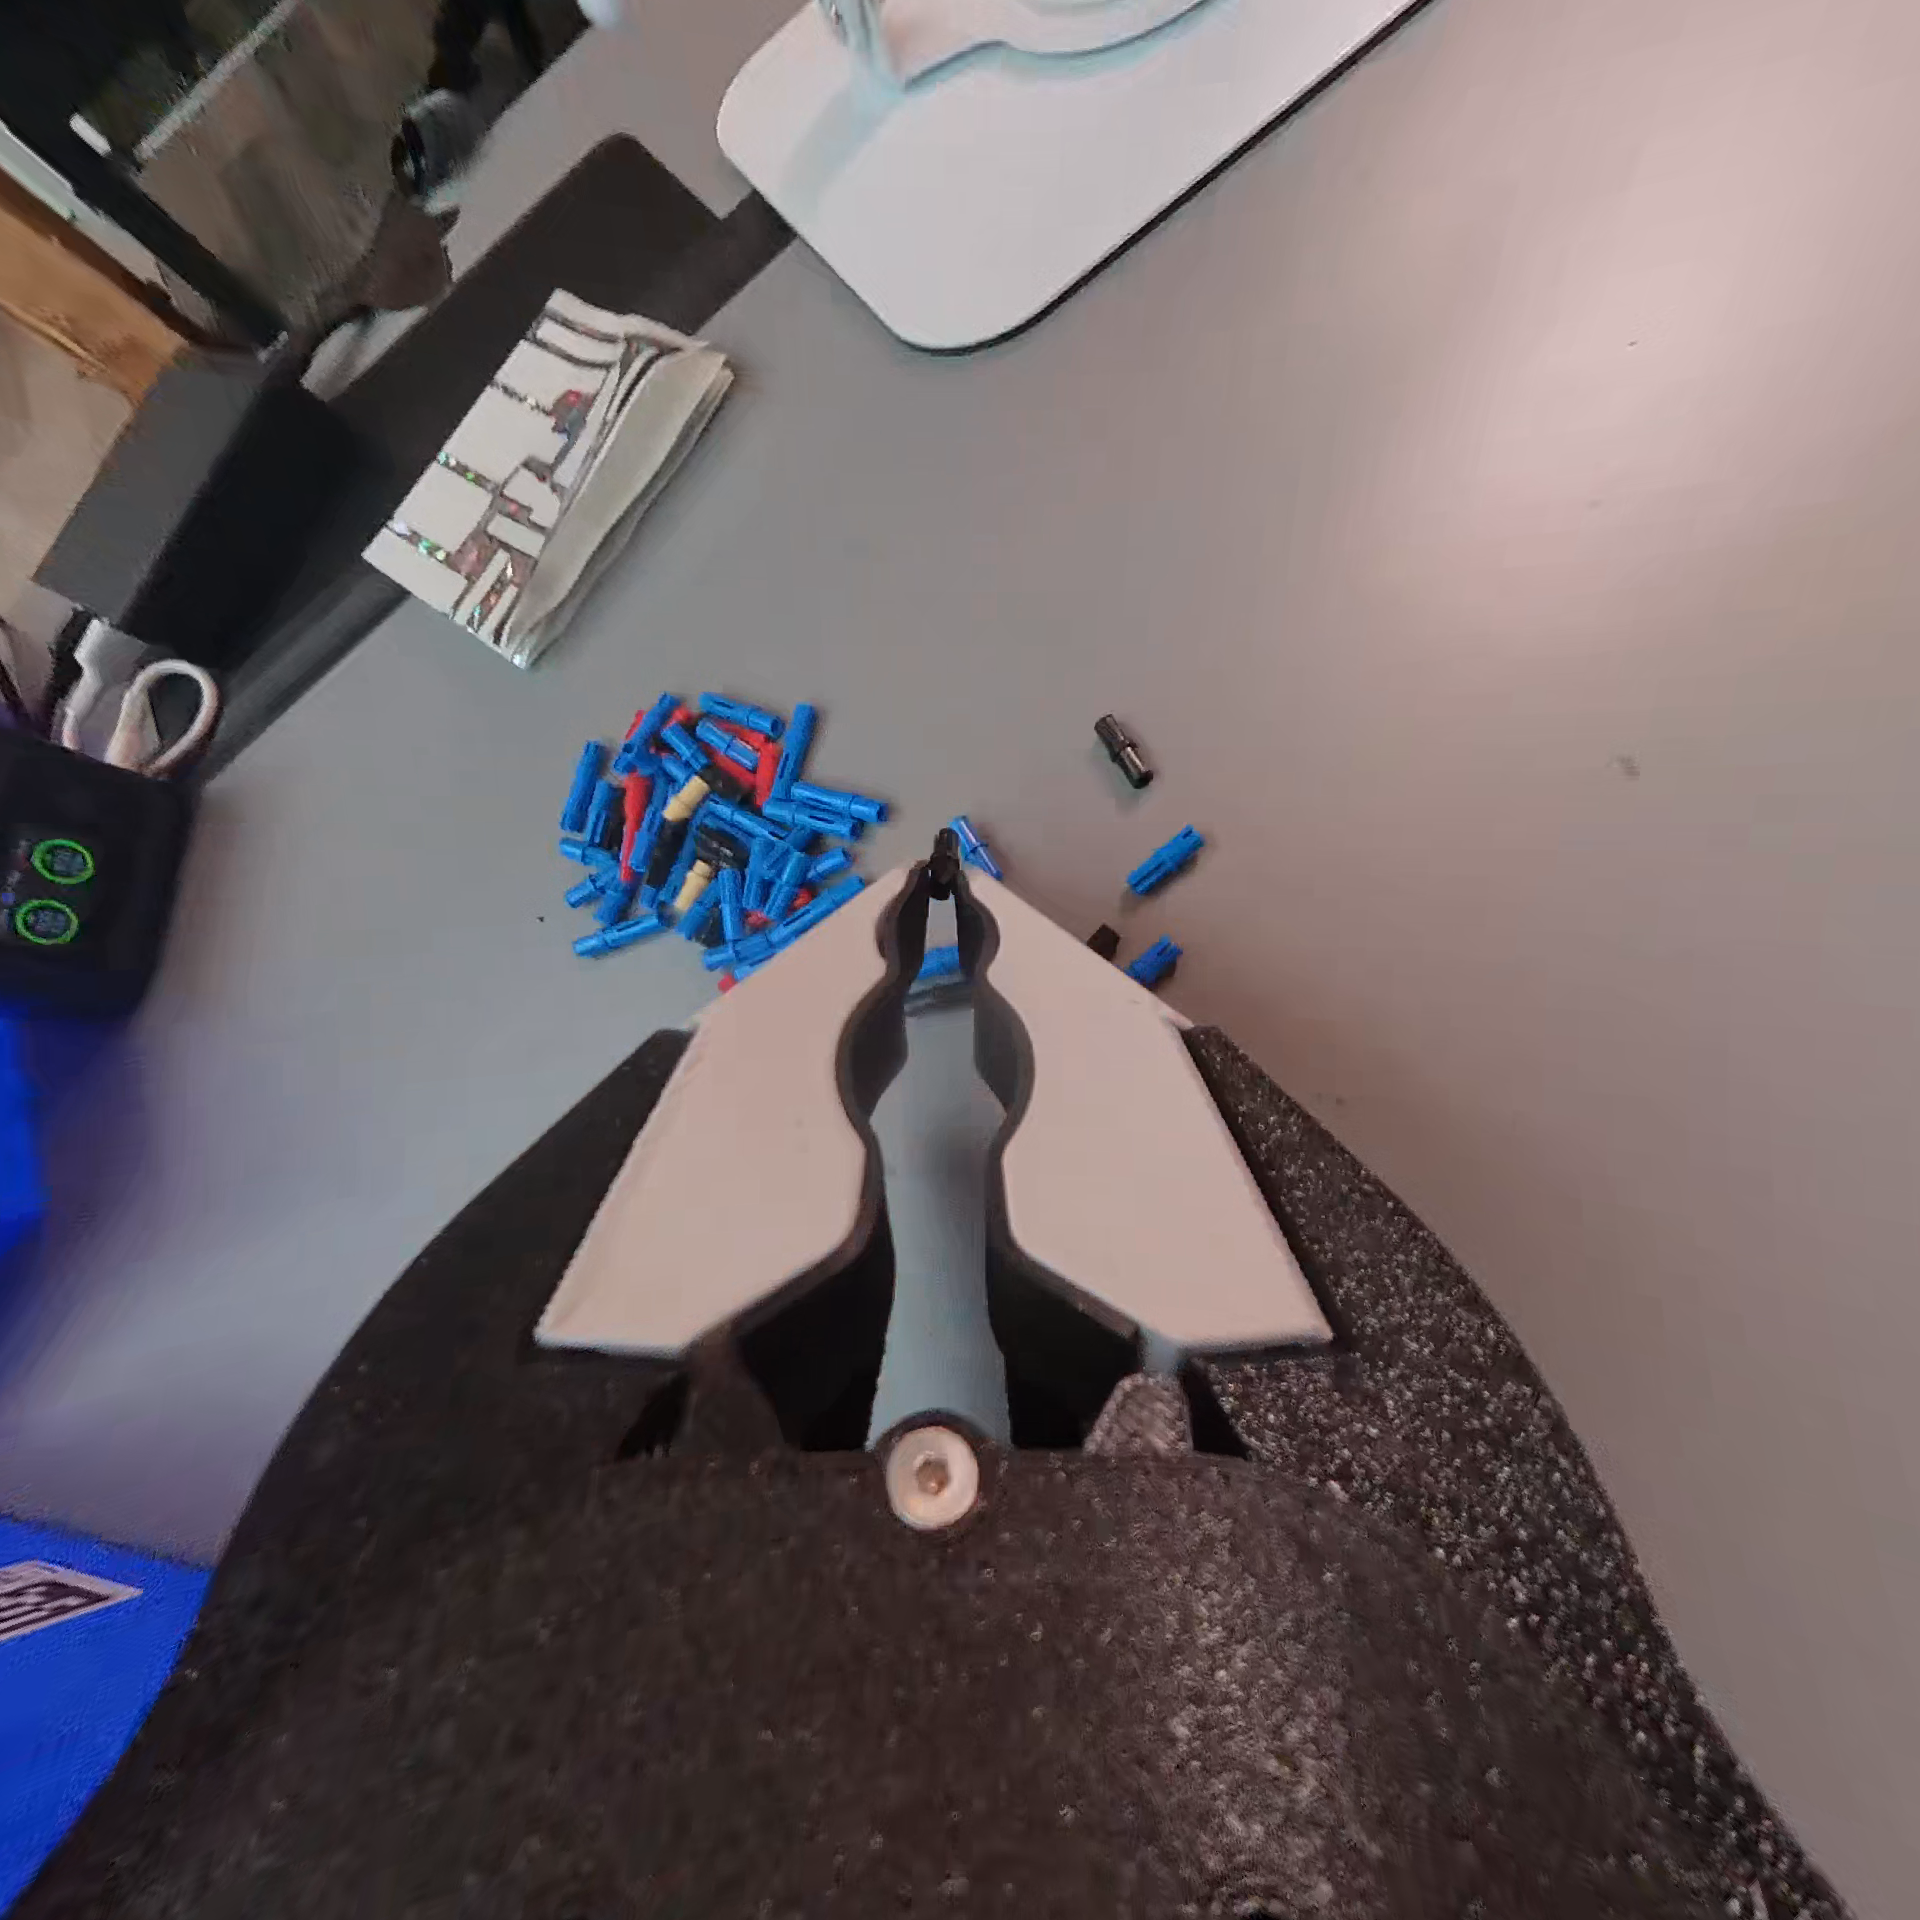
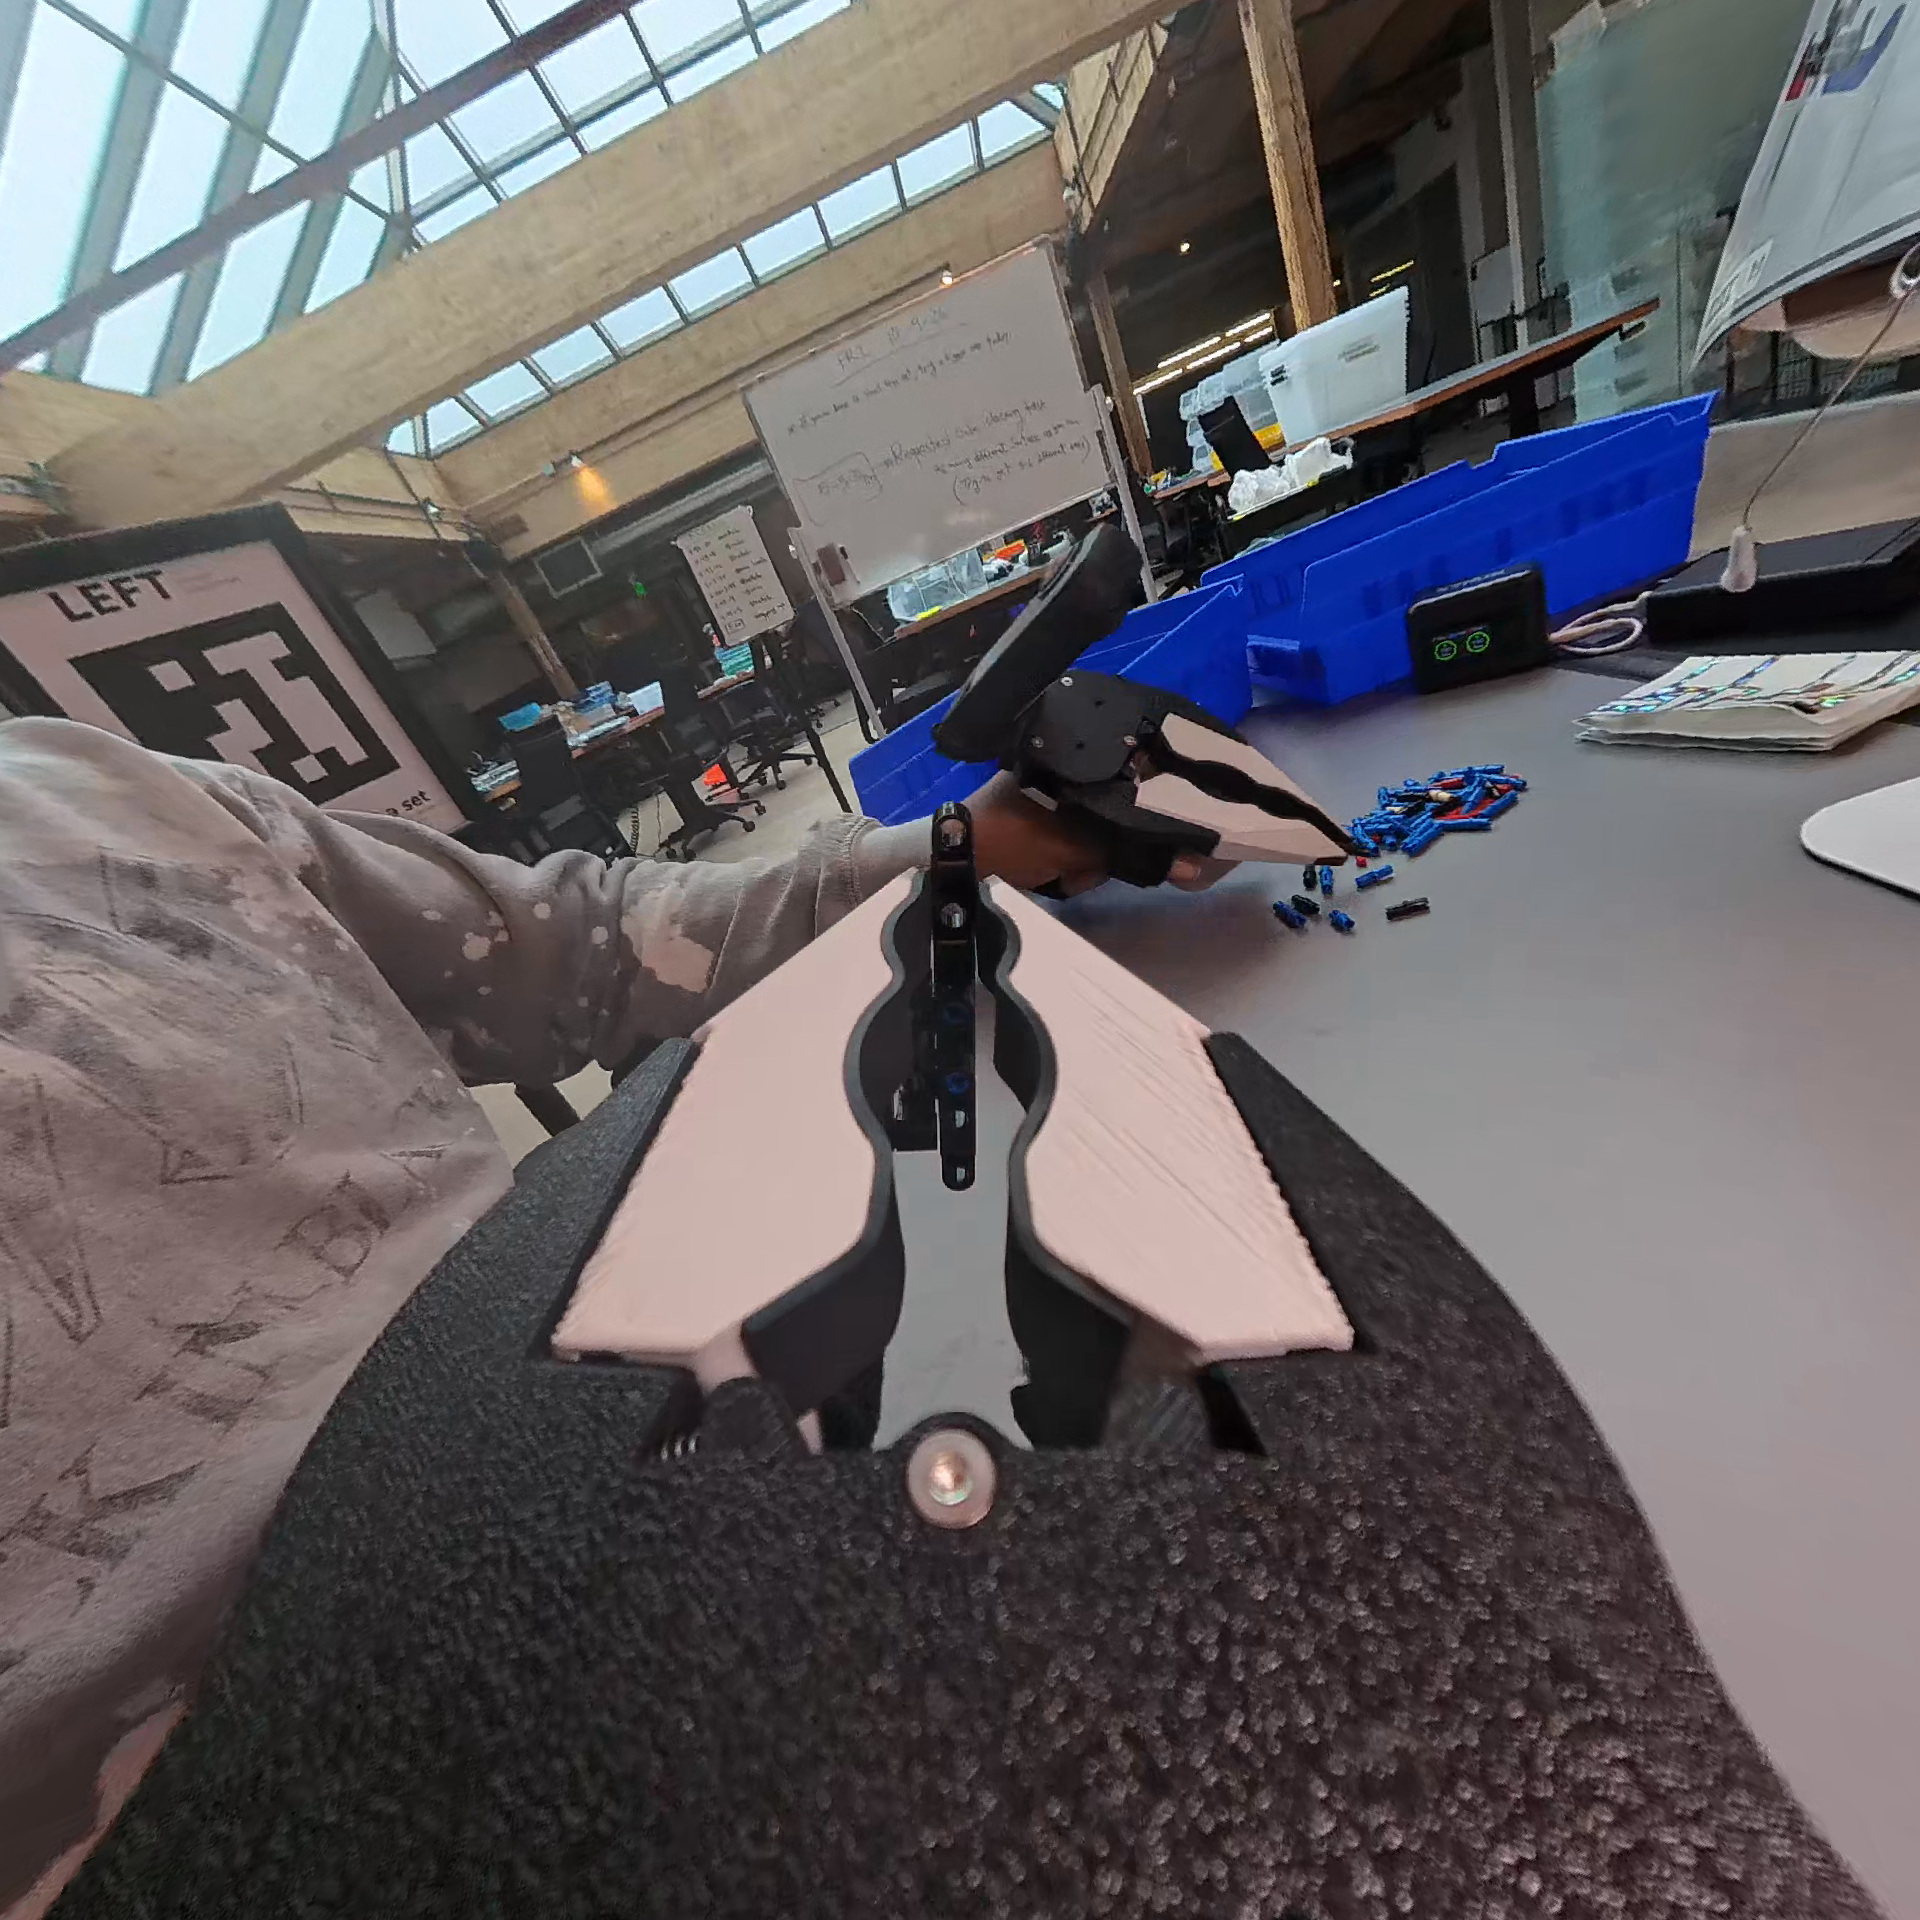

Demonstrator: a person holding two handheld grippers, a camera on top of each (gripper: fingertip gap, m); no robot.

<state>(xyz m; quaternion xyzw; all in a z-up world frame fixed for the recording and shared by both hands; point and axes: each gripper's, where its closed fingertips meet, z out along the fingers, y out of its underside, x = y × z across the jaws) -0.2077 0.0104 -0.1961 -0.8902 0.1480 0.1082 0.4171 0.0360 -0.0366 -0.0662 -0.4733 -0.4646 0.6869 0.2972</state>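
On the grey counter [image 1: 1351, 520], at about nine o'clock in the left wrist view, a dark device with two green rings [image 1: 47, 883] stands beside a blue bin [image 2: 1455, 540]. At eleven o'clock lies a folded printed booklet [image 1: 561, 488]. Just left of centre sits a heap of small plastic connector pins [image 1: 717, 831], mostly blue with some red, black and tan: short ribbed cylinders, hard and glossy, probably very light, likely to roll or slip, best pinched across the middle.

At centre, the left gripper [image 1: 943, 868] has its tips nearly closed on a small black pin [image 1: 943, 854], at the heap's right edge. At one o'clock lies a loose black pin [image 1: 1124, 750], with stray blue pins [image 1: 1166, 860] nearby, and a white monitor base [image 1: 1039, 208] at twelve.

In the right wrist view, the right gripper [image 2: 951, 862] is closed on a slim black beam with holes [image 2: 951, 997], rigid, held upright above the counter's edge.
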